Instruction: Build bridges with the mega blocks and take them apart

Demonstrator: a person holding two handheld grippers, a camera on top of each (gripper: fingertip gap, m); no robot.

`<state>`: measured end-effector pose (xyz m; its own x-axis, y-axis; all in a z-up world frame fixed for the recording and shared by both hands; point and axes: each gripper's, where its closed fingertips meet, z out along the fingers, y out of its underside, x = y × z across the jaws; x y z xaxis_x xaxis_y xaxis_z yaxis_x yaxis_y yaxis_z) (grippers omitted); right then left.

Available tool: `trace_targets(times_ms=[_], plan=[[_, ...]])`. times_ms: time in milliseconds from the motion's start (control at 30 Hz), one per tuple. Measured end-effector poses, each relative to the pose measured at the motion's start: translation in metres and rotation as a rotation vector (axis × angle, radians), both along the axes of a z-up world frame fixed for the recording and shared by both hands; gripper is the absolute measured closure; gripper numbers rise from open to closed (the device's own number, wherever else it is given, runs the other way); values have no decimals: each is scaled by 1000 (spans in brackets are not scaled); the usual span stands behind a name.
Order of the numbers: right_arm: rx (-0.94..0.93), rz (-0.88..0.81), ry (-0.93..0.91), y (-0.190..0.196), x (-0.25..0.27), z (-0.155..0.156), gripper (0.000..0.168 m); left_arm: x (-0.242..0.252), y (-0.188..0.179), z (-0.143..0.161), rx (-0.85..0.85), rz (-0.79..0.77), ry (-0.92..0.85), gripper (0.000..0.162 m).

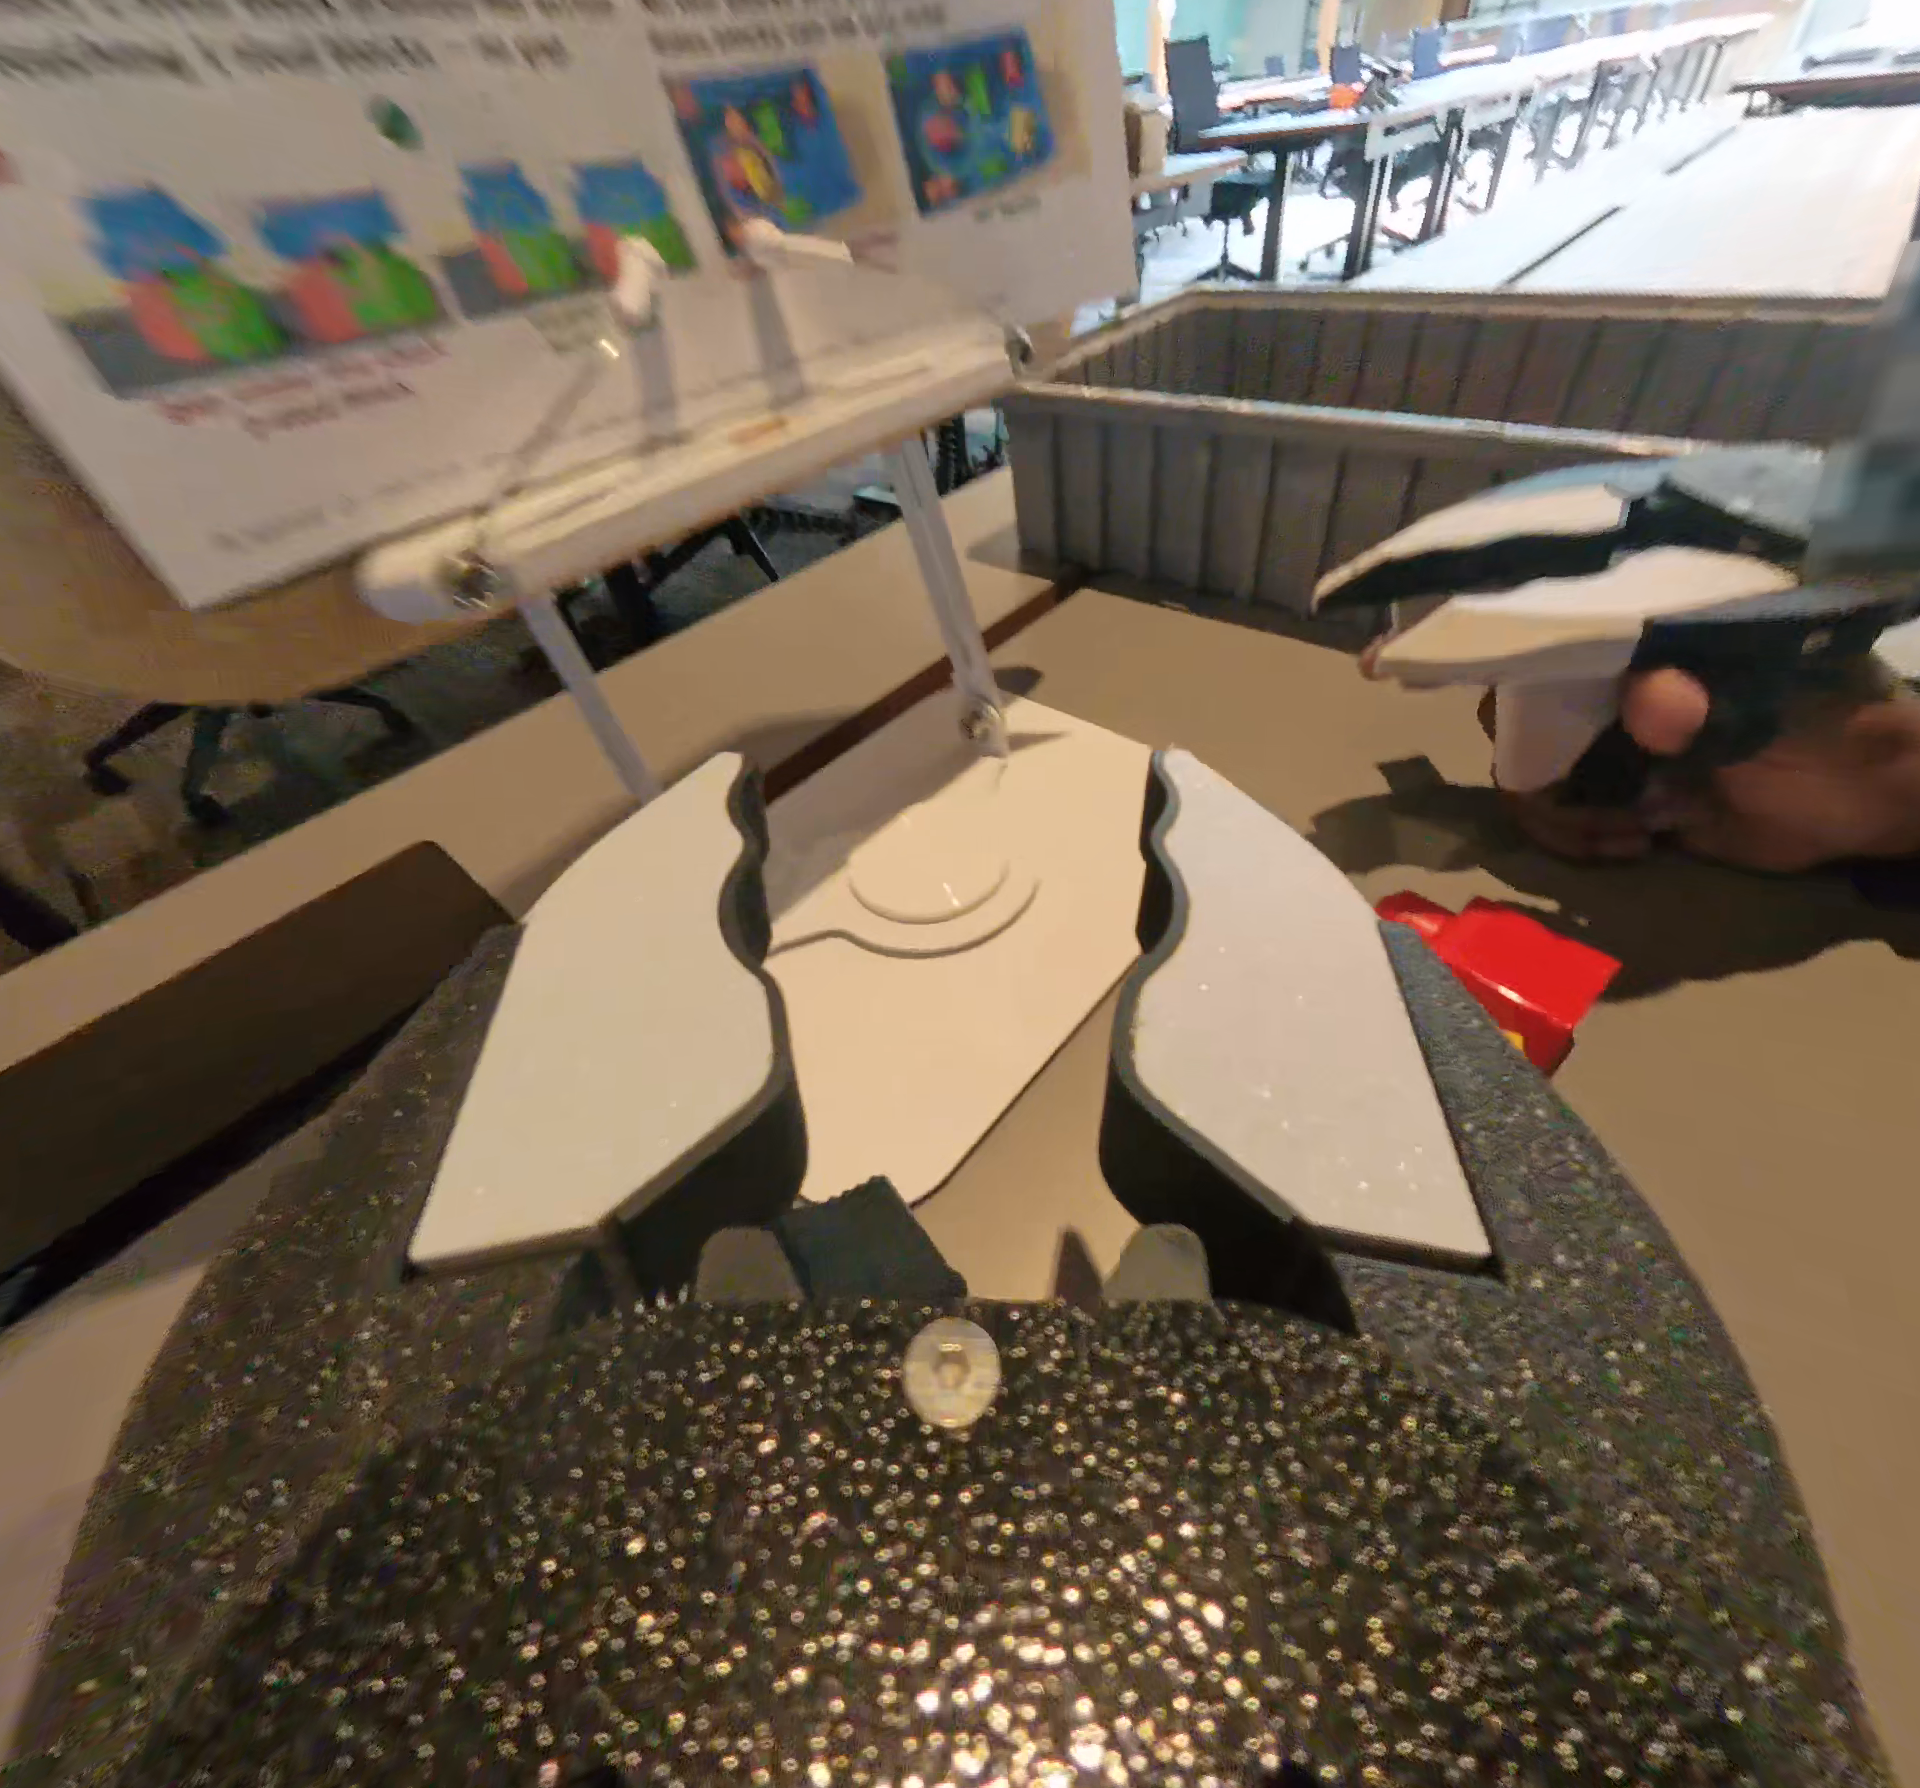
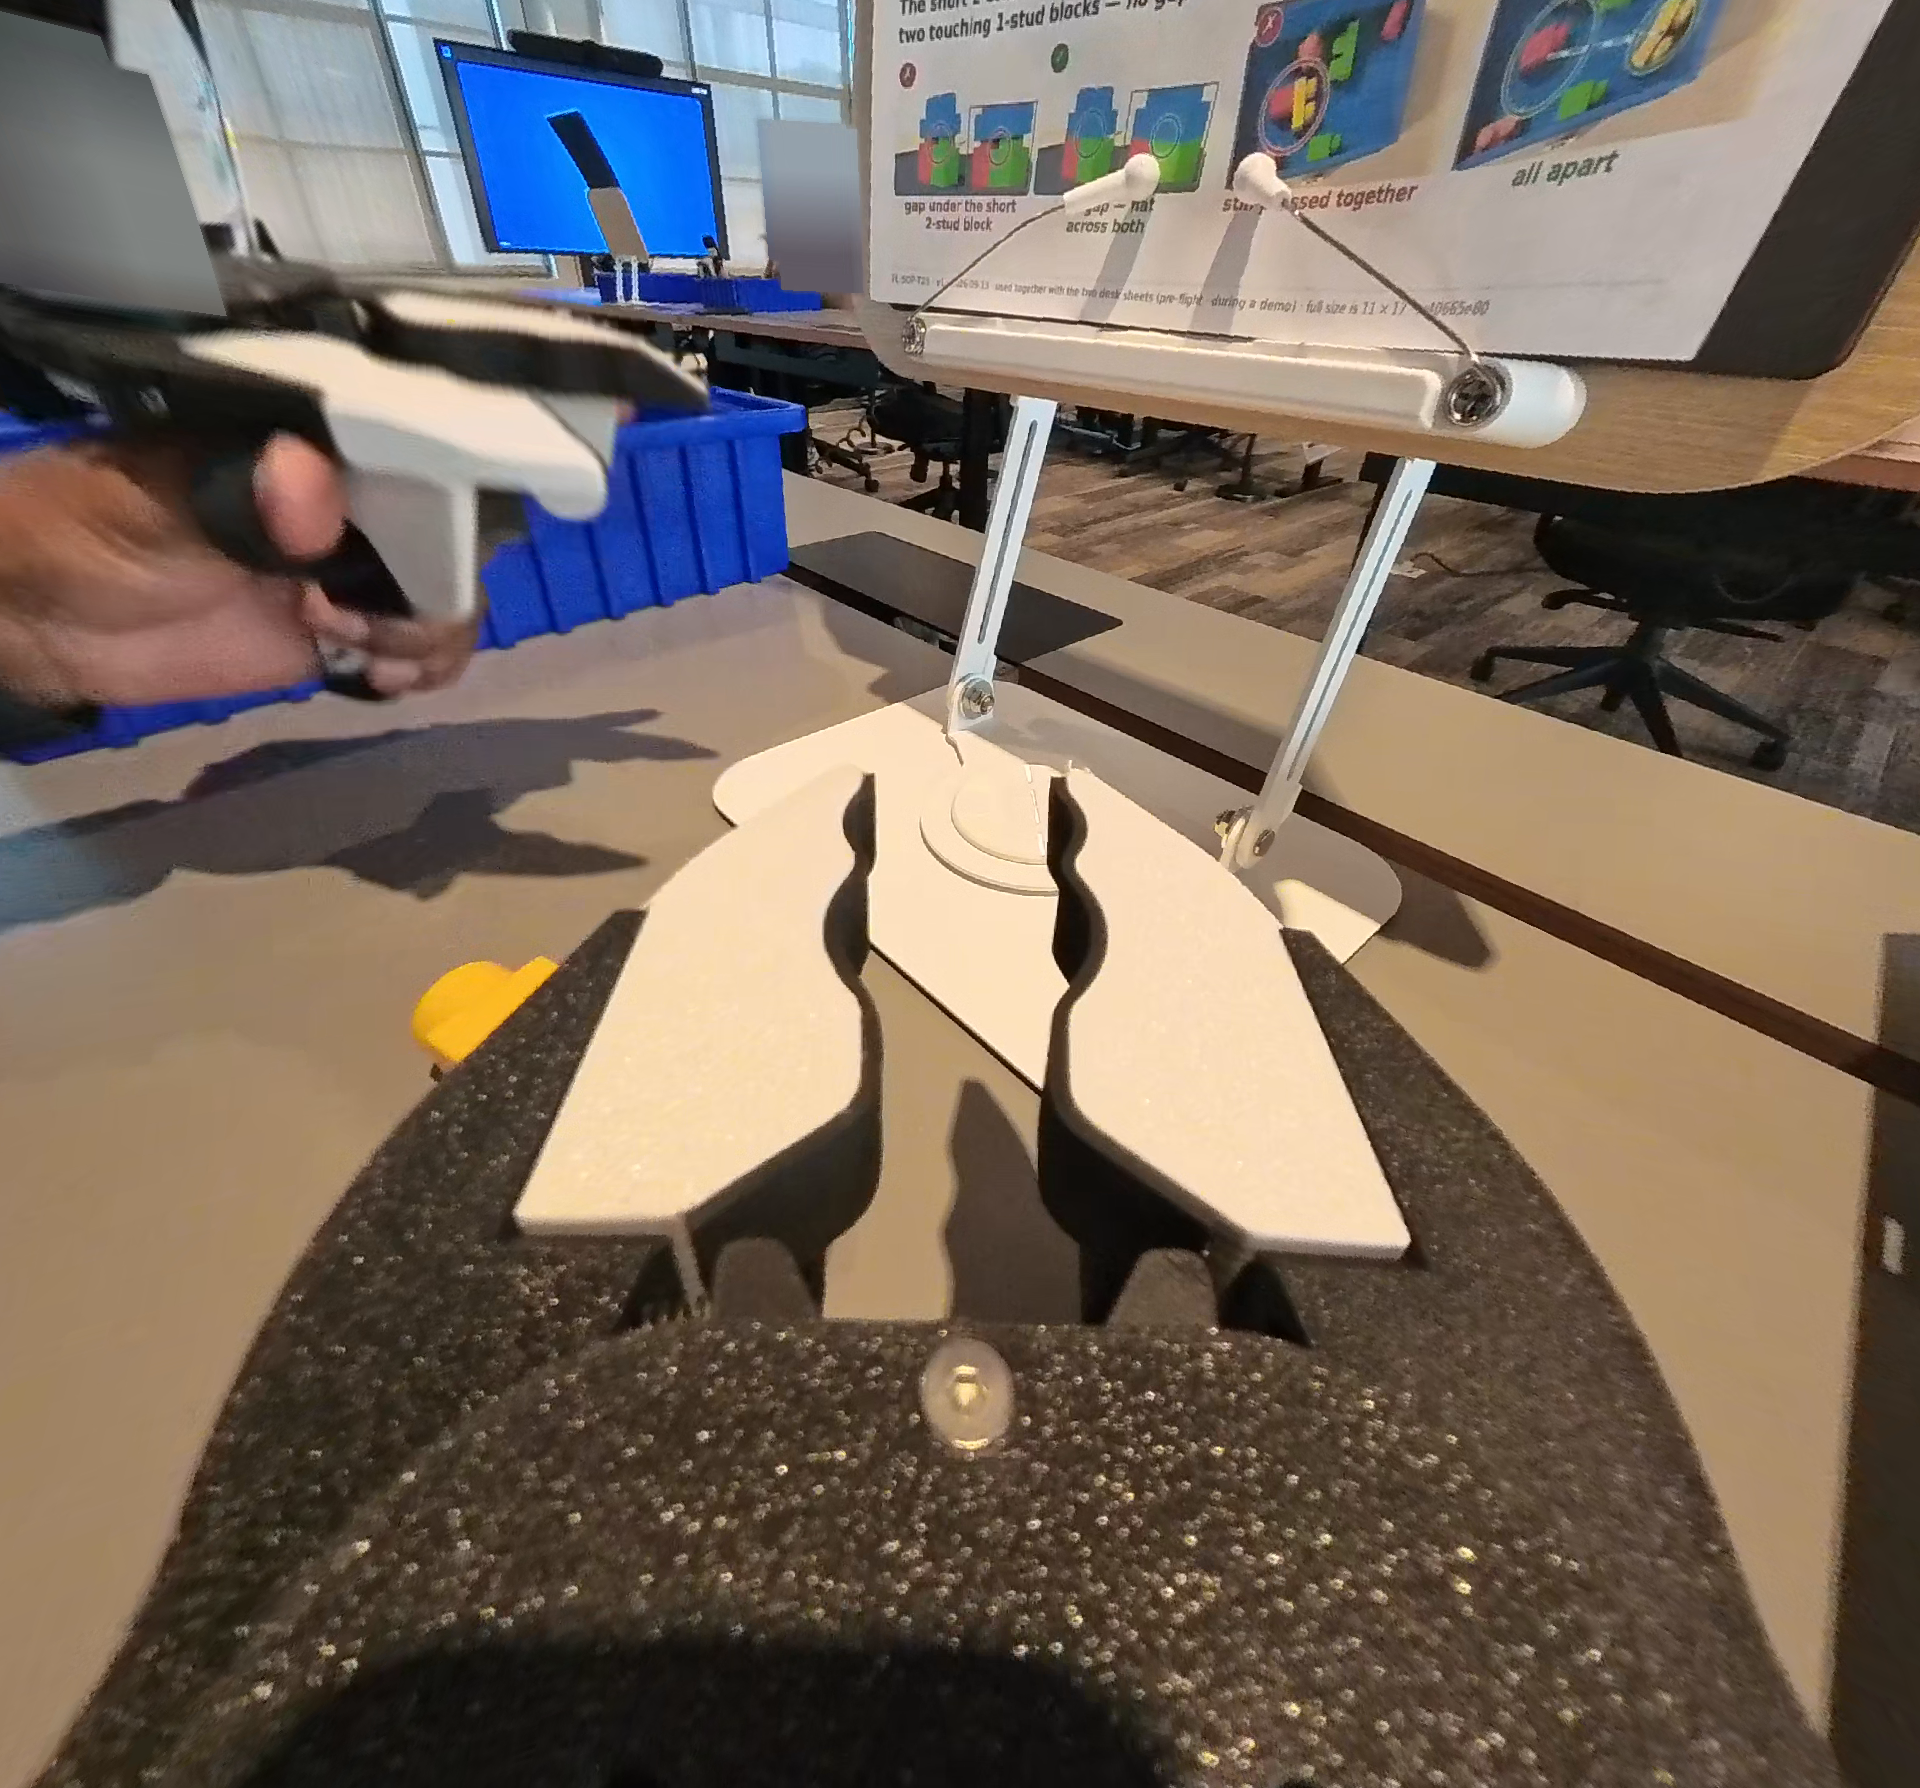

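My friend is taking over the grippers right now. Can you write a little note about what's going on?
Left gripper: open, empty, held above the grey table.
Right gripper: open, empty, pointing at the white stand with the instruction sheet.
Blocks: a red plastic block lies loose beside the left gripper; a yellow plastic block sits beside the right gripper. A blue plastic bin stands at the back.
Done: no bridge in view.
Left: pick up blocks and build.

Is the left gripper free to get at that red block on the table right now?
Probably yes. The left gripper is open and empty, and the red block lies loose on the grey table just to its right. Nothing sits between them; the right gripper hovers farther back.
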<state>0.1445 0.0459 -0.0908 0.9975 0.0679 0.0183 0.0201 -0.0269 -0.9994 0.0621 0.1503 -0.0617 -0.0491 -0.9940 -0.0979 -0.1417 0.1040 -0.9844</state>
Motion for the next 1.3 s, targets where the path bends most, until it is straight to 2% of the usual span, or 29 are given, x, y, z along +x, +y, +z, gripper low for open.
trace_targets(times_ms=[167,300,367,533,700,800,1033,1133,1200,1300], plan=[[-1,1,-4,0,-1,0,137,-44,19,58,34,76,-55,94],[-5,4,-9,0,-1,-1,137,-90,46,107,-32,157,-256,98],[-6,5,-11,0,-2,-1,137,-108,61,116,-86,184,-307,100],[-6,7,-14,0,-2,-1,137,-166,117,119,-67,375,-247,98],[-8,11,-14,0,-3,-1,137,-241,168,146,-174,517,-366,100],[-10,13,-14,0,-3,-1,137,-248,179,138,-194,516,-297,99],[-9,9,-21,0,-3,-1,137,-221,198,96,-215,522,-75,103],[-11,8,-25,0,-4,-1,137,-203,212,73,-239,517,53,105],[-11,8,-27,0,-4,-1,137,-194,227,53,-282,536,154,112],[-12,11,-28,0,-4,-2,137,-187,259,7,-360,591,392,117]])
